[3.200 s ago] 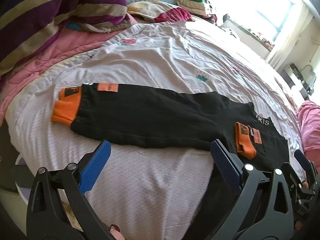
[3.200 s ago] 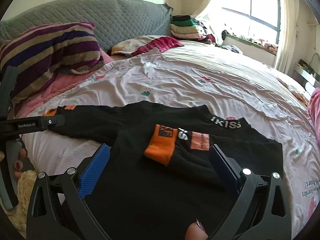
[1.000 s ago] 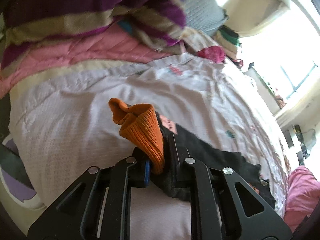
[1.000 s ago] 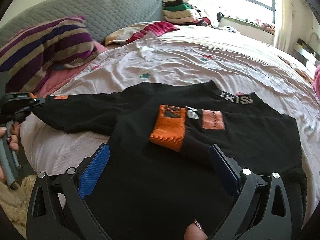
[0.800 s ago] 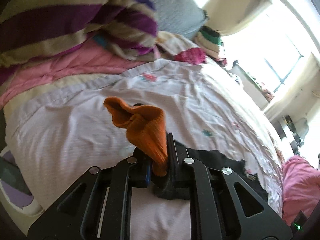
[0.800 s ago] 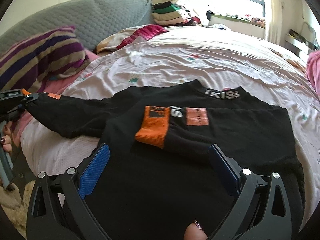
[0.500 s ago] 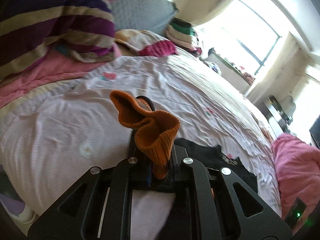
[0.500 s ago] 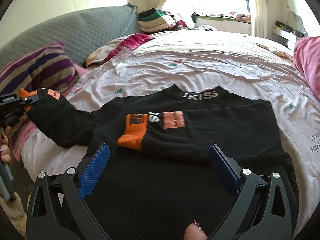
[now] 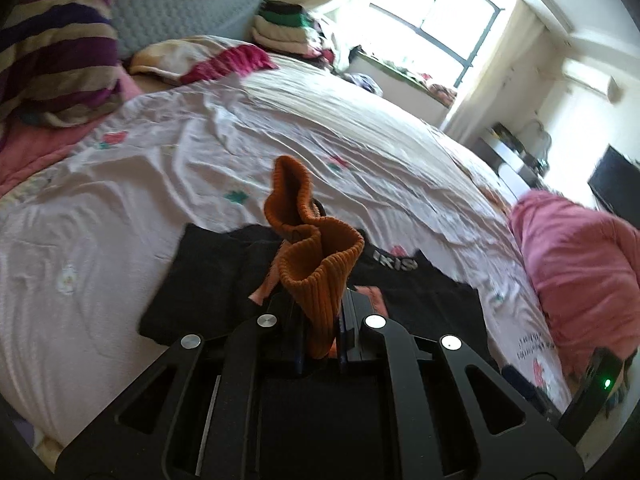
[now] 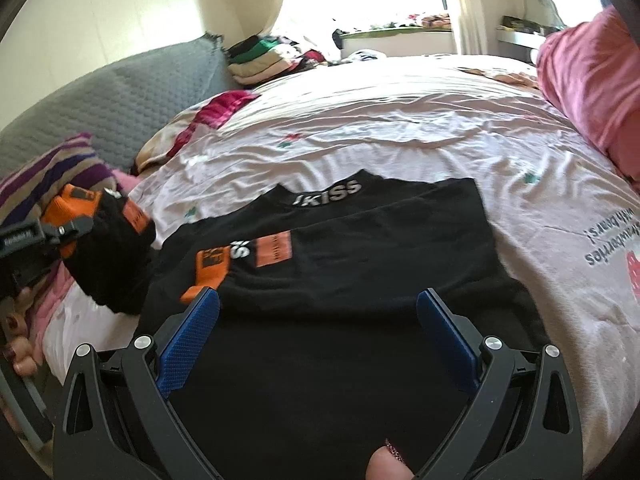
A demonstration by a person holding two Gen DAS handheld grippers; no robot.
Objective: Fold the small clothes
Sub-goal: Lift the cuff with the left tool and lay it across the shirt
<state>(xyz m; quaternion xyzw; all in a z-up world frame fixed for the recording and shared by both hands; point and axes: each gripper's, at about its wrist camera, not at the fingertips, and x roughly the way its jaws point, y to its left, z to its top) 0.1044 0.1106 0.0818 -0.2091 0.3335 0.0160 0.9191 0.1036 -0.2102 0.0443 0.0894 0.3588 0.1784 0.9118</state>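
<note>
Black top lies flat on the bed, body spread across the pale bedsheet, collar with white lettering on the far side from the right wrist camera. 1 sleeve is folded across the chest; its orange cuff and an orange patch rest on the black cloth.

The other sleeve is lifted off the sheet at the left of the right wrist view, hanging in a bunch from its orange cuff.

Left gripper: jaws narrow, clamped on that orange cuff. Ribbed cuff stands up out of the jaws and curls over at the top in the left wrist view; black body of the top lies on the bed beyond it. In the right wrist view the same gripper shows at the left edge, with fingers of the hand wrapped round its handle.

Right gripper: jaws wide, both blue pads visible, nothing between them. It hangs over the near hem of the top; contact with the cloth cannot be told. A fingertip shows at the bottom edge.

Surroundings: striped pillow and grey quilted headboard at the head of the bed, pile of folded clothes near the window, pink blanket at the right side of the bed.
</note>
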